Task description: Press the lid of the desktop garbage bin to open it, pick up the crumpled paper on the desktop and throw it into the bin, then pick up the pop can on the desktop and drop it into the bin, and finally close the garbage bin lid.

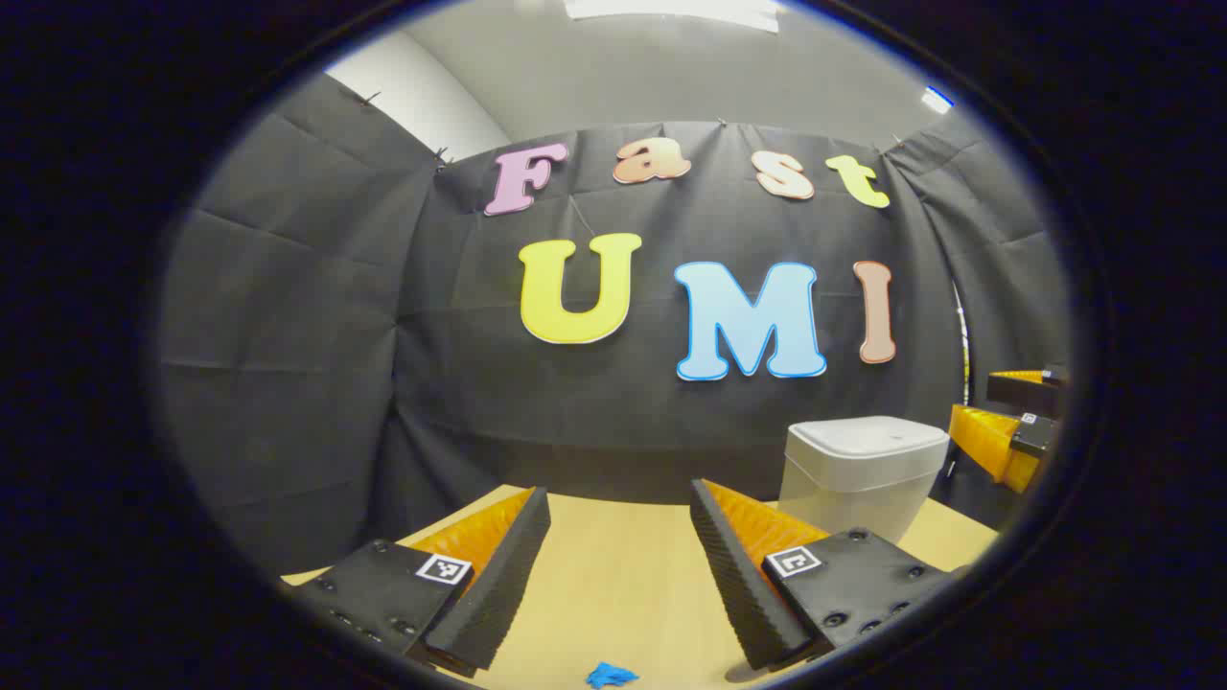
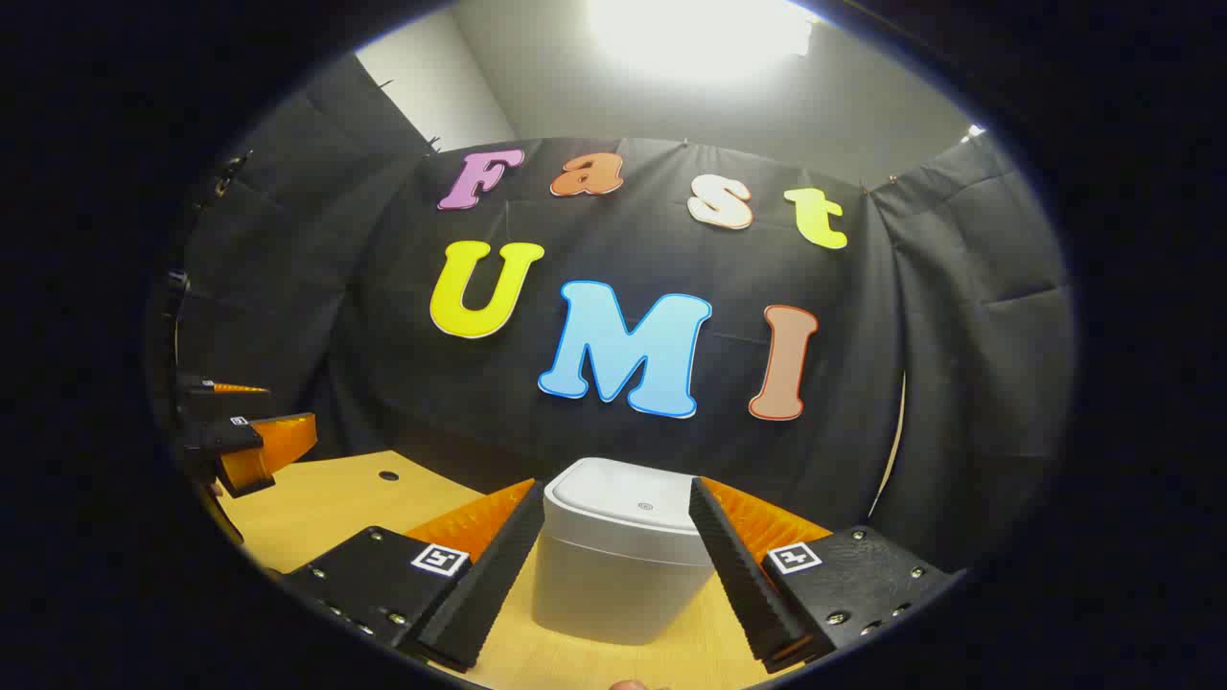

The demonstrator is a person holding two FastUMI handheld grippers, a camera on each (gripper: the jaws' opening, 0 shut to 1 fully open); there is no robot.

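The white desktop bin (image 2: pixel 613 575) stands on the wooden table straight ahead of my right gripper (image 2: pixel 615 484). Its lid (image 2: pixel 628 503) is down, and my open fingers frame its two sides. In the left gripper view the same bin (image 1: pixel 858 479) sits to the right, lid down. My left gripper (image 1: pixel 618 491) hovers open over bare table with nothing between its fingers. A small blue crumpled scrap (image 1: pixel 611 676) lies on the table just under it.
The wooden table (image 1: pixel 613 575) runs back to the black cloth wall close behind the bin. It has a small round hole (image 2: pixel 388 475) at the far left. The right gripper (image 1: pixel 1002 417) shows beyond the bin, and the left gripper (image 2: pixel 254 422) shows at the left edge.
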